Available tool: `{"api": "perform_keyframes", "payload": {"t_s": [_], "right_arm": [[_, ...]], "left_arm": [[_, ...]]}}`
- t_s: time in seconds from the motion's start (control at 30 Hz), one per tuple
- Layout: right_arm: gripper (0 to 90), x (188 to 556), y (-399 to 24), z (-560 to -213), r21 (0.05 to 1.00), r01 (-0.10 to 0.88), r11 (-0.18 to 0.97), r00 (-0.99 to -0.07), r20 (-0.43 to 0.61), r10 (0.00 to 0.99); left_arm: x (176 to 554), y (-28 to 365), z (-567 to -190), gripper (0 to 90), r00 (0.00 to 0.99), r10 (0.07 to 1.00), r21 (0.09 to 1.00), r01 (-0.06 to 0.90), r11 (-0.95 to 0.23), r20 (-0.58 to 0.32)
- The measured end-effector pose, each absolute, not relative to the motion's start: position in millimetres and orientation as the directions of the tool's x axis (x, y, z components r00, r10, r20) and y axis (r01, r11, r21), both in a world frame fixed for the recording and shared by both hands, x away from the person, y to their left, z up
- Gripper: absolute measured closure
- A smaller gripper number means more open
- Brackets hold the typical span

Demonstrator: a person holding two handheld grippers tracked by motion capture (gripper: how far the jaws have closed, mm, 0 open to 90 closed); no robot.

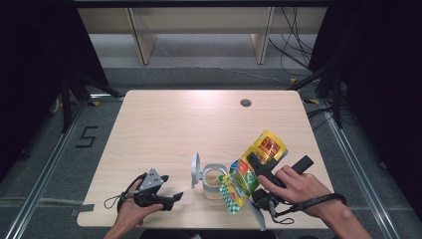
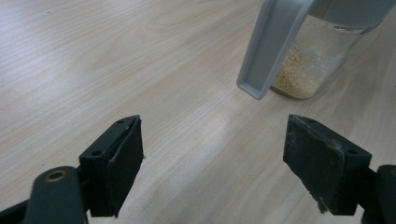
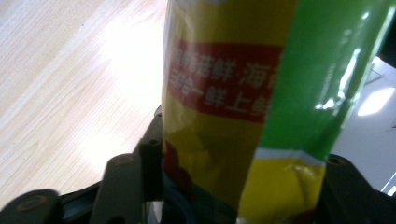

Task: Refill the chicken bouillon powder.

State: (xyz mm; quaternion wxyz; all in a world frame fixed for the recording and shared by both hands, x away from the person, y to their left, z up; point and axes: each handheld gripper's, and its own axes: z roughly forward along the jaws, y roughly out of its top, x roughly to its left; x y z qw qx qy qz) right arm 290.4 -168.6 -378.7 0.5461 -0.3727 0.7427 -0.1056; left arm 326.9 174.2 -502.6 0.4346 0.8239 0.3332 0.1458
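A yellow and green snack pouch [image 1: 255,165] hangs tilted, its lower corner over a clear jar [image 1: 214,183]. My right gripper [image 1: 255,162] is shut on the pouch; in the right gripper view the pouch [image 3: 219,116] sits between both jaws of that gripper [image 3: 238,191]. The jar [image 2: 308,65] holds pale granules, and its grey hinged lid [image 1: 195,170] stands open on the left side. That lid [image 2: 273,46] shows close in the left gripper view. My left gripper [image 1: 175,198] rests low at the table's front left, open and bare [image 2: 212,163], pointing toward the jar.
The wooden table [image 1: 174,124] has a round cable hole [image 1: 246,103] at the back right. Pale furniture legs [image 1: 142,40] stand on the floor behind it. A black "5" [image 1: 87,137] marks the floor to the left.
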Motion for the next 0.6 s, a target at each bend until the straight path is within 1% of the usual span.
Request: {"api": "perform_keyframes", "payload": {"t_s": [0.03, 0.07, 0.13, 0.17, 0.23, 0.27, 0.33, 0.4, 0.43, 0.47, 0.53, 0.6], "right_arm": [[50.8, 289.9, -168.9, -378.1, -0.563, -0.436, 0.702, -0.123, -0.736, -0.666], [50.8, 289.2, -169.2, -377.7, -0.567, -0.436, 0.699, -0.113, -0.736, -0.668], [50.9, 287.9, -170.0, -378.4, -0.551, -0.43, 0.715, -0.13, -0.746, -0.653], [50.9, 287.0, -170.6, -378.7, -0.554, -0.428, 0.714, -0.126, -0.746, -0.654], [51.0, 286.3, -171.1, -378.9, -0.555, -0.428, 0.713, -0.116, -0.749, -0.652], [51.0, 286.3, -171.1, -378.9, -0.555, -0.428, 0.713, -0.116, -0.749, -0.652], [51.0, 286.5, -172.2, -379.2, -0.552, -0.432, 0.713, -0.114, -0.751, -0.65], [51.0, 286.2, -172.3, -378.8, -0.556, -0.426, 0.713, -0.119, -0.747, -0.654], [51.0, 288.0, -171.6, -376.6, -0.577, -0.441, 0.687, -0.105, -0.727, -0.678], [51.0, 287.2, -173.5, -378.3, -0.555, -0.422, 0.717, -0.126, -0.748, -0.652], [51.1, 287.9, -173.8, -378.1, -0.551, -0.426, 0.718, -0.136, -0.746, -0.652], [51.1, 288.1, -174.6, -377.2, -0.565, -0.428, 0.706, -0.124, -0.737, -0.665]], "left_arm": [[327.4, 175.0, -502.9, 19.8, 0.74, 0.671, 0.811, 0.414, -0.412, -0.037], [327.0, 174.0, -503.1, 19.8, 0.74, 0.671, 0.817, 0.415, -0.401, -0.047], [327.2, 174.8, -502.3, 19.8, 0.737, 0.674, 0.809, 0.419, -0.413, -0.038], [326.1, 172.6, -503.5, 19.8, 0.733, 0.678, 0.823, 0.421, -0.382, -0.06], [326.4, 172.7, -503.6, 19.8, 0.735, 0.676, 0.823, 0.42, -0.382, -0.061], [327.3, 175.0, -502.2, 19.8, 0.738, 0.674, 0.807, 0.419, -0.416, -0.035], [327.4, 174.6, -503.0, 19.8, 0.738, 0.673, 0.813, 0.417, -0.406, -0.042], [327.0, 173.9, -503.1, 19.8, 0.74, 0.671, 0.817, 0.416, -0.398, -0.049], [327.4, 174.8, -502.4, 19.8, 0.737, 0.675, 0.81, 0.419, -0.411, -0.039], [327.1, 174.9, -502.6, 19.8, 0.738, 0.673, 0.81, 0.419, -0.41, -0.041], [327.3, 174.8, -503.0, 19.8, 0.739, 0.673, 0.813, 0.416, -0.408, -0.041], [327.2, 174.9, -502.3, 19.7, 0.739, 0.672, 0.809, 0.42, -0.411, -0.042]]}}
